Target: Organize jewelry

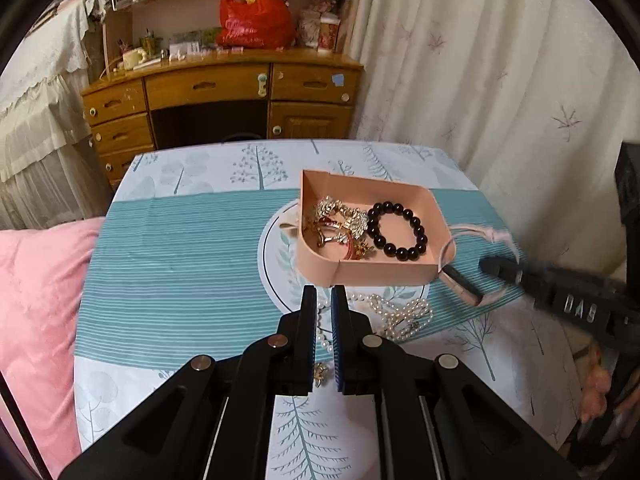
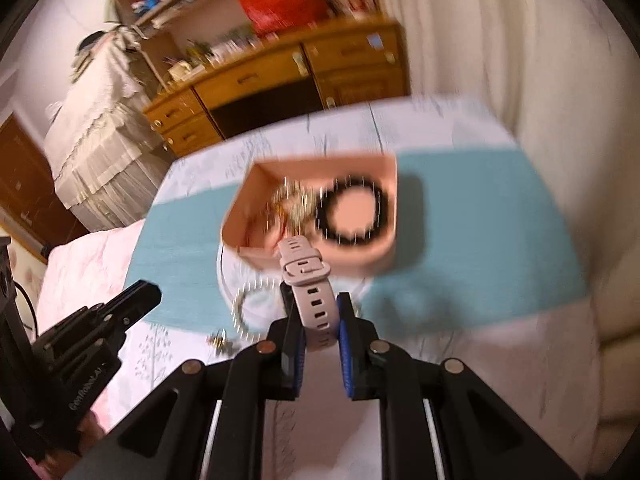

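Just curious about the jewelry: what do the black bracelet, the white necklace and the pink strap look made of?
Black bracelet: glossy round beads, likely polished stone or glass.
White necklace: small pale beads, probably pearl or imitation.
Pink strap: matte, flexible, punched holes, likely silicone; held in the right gripper.

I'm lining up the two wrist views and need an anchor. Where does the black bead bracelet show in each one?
Left wrist view: black bead bracelet lies right of centre, in the right half of the pink tray.
Right wrist view: the bracelet is blurred, just above centre, again in the tray's right half.
Shared landmark: the red bag on the wooden desk.
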{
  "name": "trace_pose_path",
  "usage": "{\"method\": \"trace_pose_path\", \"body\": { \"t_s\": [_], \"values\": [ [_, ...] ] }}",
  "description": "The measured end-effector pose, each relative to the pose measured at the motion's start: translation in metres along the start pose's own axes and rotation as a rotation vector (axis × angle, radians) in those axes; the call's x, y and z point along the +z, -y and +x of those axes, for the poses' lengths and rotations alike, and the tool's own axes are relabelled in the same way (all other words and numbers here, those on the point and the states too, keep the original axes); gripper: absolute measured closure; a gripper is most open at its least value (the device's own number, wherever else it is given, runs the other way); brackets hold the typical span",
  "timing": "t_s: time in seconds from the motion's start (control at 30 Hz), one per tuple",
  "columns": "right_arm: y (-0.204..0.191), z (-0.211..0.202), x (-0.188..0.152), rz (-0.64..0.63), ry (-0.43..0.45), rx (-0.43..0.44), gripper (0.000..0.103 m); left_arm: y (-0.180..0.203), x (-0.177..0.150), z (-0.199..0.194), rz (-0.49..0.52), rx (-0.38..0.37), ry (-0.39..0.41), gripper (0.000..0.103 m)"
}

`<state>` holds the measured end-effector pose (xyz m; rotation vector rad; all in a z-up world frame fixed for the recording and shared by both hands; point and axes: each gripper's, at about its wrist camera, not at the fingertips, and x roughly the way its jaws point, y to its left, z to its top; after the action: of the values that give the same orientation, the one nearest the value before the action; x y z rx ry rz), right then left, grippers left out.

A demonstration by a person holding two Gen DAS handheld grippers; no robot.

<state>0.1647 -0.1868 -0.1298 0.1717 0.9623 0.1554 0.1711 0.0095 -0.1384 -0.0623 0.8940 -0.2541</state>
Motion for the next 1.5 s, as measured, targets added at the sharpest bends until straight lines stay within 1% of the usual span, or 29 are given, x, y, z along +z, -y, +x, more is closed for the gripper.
{"method": "trace_pose_path", "body": {
  "t_s": [0.07, 0.13, 0.23, 0.33, 0.4, 0.43, 0.47, 0.5, 0.53, 0.57, 0.67, 0.8, 1.0, 1.07, 1.13, 1.27, 1.33, 1.4, 1.43, 1.5],
  "values": [
    [0.002, 0.000, 0.012, -0.036, 0.048, -0.011, 0.089, -0.002, -0.004, 0.006, -0.015, 0.004, -0.038, 0.098],
    [0.006, 0.005, 0.025, -0.038, 0.084, -0.002, 0.089, -0.003, -0.011, 0.014, -0.027, 0.002, -0.088, 0.097],
    [0.009, 0.011, 0.038, -0.037, 0.119, 0.004, 0.089, 0.002, -0.024, 0.026, -0.007, 0.022, -0.159, 0.097],
    [0.012, 0.017, 0.048, -0.034, 0.147, 0.018, 0.089, 0.007, -0.034, 0.030, 0.010, 0.045, -0.190, 0.096],
    [0.013, 0.025, 0.053, -0.039, 0.137, 0.032, 0.086, 0.007, -0.038, 0.033, -0.002, 0.044, -0.207, 0.093],
    [0.013, 0.034, 0.056, -0.049, 0.093, 0.046, 0.084, 0.007, -0.039, 0.035, -0.014, 0.047, -0.216, 0.088],
    [0.014, 0.042, 0.057, -0.052, 0.046, 0.050, 0.071, 0.005, -0.039, 0.036, -0.019, 0.049, -0.220, 0.085],
    [0.016, 0.049, 0.057, -0.044, 0.004, 0.048, 0.055, 0.005, -0.039, 0.037, -0.024, 0.049, -0.225, 0.085],
    [0.019, 0.050, 0.054, -0.025, -0.002, 0.050, 0.051, 0.004, -0.039, 0.038, -0.025, 0.049, -0.229, 0.084],
    [0.020, 0.048, 0.052, -0.014, 0.008, 0.057, 0.050, 0.004, -0.038, 0.039, -0.025, 0.051, -0.235, 0.081],
    [0.021, 0.042, 0.045, -0.025, 0.029, 0.060, 0.048, 0.003, -0.037, 0.042, -0.019, 0.052, -0.252, 0.081],
    [0.016, 0.034, 0.029, -0.080, 0.042, 0.051, 0.048, 0.002, -0.040, 0.049, -0.017, 0.052, -0.285, 0.080],
    [0.005, 0.028, -0.010, -0.191, 0.016, 0.110, 0.048, 0.002, -0.045, 0.059, -0.013, 0.048, -0.321, 0.078],
    [-0.002, 0.028, -0.027, -0.262, 0.000, 0.141, 0.048, 0.002, -0.047, 0.062, -0.014, 0.039, -0.333, 0.072],
    [-0.011, 0.029, -0.043, -0.354, -0.025, 0.171, 0.048, 0.002, -0.048, 0.064, -0.009, 0.035, -0.334, 0.069],
    [-0.030, 0.033, -0.072, -0.549, -0.043, 0.158, 0.048, 0.005, -0.051, 0.066, 0.013, 0.043, -0.327, 0.069],
    [-0.035, 0.036, -0.081, -0.596, -0.059, 0.178, 0.048, 0.007, -0.051, 0.067, 0.023, 0.043, -0.320, 0.069],
    [-0.038, 0.037, -0.085, -0.606, -0.068, 0.200, 0.048, 0.008, -0.051, 0.067, 0.026, 0.040, -0.310, 0.069],
    [-0.039, 0.039, -0.085, -0.615, -0.070, 0.202, 0.050, 0.009, -0.052, 0.067, 0.028, 0.043, -0.306, 0.069],
    [-0.041, 0.041, -0.088, -0.639, -0.075, 0.192, 0.061, 0.011, -0.053, 0.067, 0.034, 0.048, -0.293, 0.069]
  ]
}}
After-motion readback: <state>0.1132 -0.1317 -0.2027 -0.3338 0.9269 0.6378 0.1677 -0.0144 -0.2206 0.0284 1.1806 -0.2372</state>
